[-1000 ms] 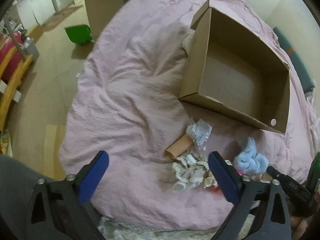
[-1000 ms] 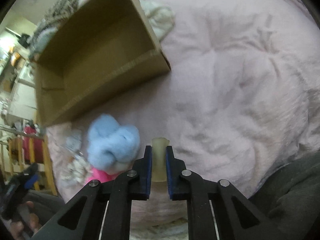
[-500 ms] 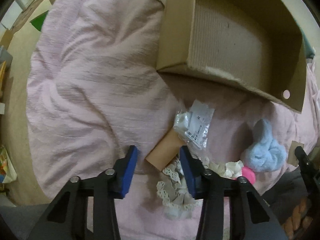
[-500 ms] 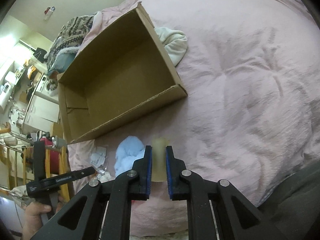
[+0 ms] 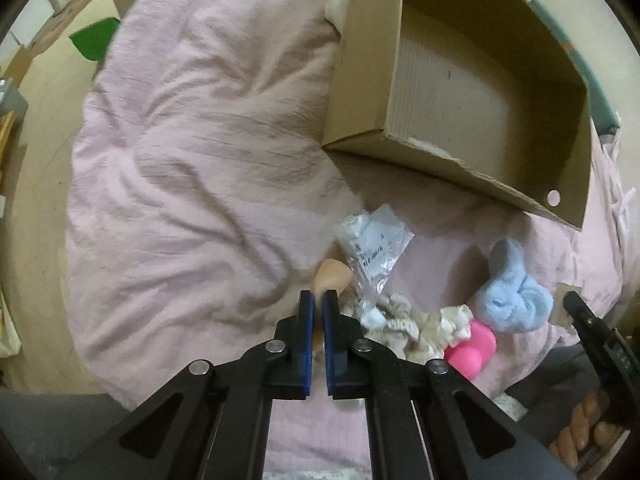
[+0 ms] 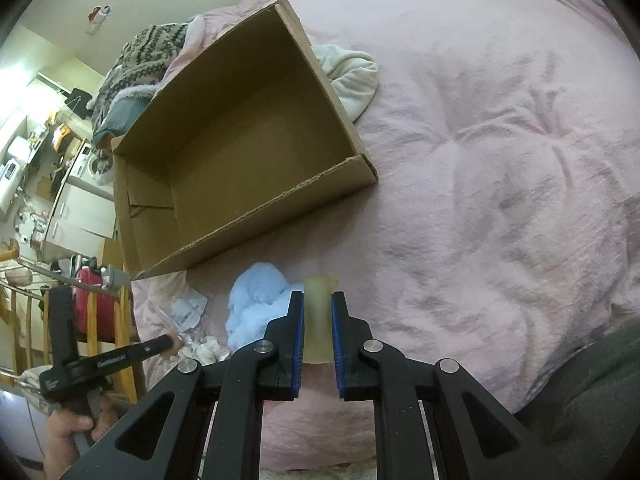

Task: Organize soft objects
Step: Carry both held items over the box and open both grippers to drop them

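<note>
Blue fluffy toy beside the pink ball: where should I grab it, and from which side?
Take the blue fluffy toy across its rounded upper lobe, coming down from above on the cardboard box side. That lobe stands free there, while its lower edge crowds against the pink ball and the cream lace fabric.

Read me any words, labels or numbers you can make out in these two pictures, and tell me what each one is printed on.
Nothing can be read.
Clear plastic packet on the pink bedspread: a white label with dark print like a barcode, too blurred to read.
Handle of the left gripper, seen from the right wrist: small pale lettering, too small to read.
Cardboard box: no print visible.
</note>
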`<action>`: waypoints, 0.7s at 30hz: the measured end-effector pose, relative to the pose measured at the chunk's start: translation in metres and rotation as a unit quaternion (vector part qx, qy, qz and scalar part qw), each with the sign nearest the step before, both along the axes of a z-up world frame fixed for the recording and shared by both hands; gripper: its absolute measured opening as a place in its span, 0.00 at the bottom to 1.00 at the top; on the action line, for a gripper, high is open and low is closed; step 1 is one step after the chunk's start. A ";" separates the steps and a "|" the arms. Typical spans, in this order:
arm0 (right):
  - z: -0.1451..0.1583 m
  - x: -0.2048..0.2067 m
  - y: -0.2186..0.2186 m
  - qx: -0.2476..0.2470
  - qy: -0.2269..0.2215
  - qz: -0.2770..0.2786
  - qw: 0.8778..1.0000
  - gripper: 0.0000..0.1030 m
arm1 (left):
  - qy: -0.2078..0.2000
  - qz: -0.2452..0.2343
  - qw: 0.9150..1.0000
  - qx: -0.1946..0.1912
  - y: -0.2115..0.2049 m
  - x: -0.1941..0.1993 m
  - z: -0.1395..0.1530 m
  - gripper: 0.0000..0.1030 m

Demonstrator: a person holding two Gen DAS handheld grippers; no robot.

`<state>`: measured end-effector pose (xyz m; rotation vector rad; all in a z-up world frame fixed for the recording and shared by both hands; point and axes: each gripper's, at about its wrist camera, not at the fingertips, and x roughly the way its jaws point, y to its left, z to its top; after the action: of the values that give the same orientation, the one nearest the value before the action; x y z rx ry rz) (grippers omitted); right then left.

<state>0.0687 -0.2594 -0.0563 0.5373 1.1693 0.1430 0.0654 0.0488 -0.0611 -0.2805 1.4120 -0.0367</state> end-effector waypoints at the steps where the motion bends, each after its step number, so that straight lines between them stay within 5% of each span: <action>1: 0.001 0.000 0.000 -0.001 -0.001 0.001 1.000 0.14 | -0.012 0.004 1.000 0.002 0.001 -0.005 0.007 0.05; 7: 0.005 -0.003 0.003 0.003 -0.013 0.012 1.000 0.14 | -0.056 0.033 0.998 0.000 0.011 -0.018 0.032 0.05; 13: 0.026 0.000 0.004 0.018 -0.038 0.029 0.999 0.14 | -0.142 0.031 0.989 0.010 0.005 -0.026 0.080 0.05; 21: 0.064 0.029 0.007 0.007 -0.099 0.054 0.994 0.14 | -0.220 0.023 0.975 0.020 -0.009 0.009 0.118 0.05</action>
<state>0.0977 -0.2527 0.0081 0.4617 1.0042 0.2914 0.0749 0.0396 0.0567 -0.2533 0.9638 -0.0313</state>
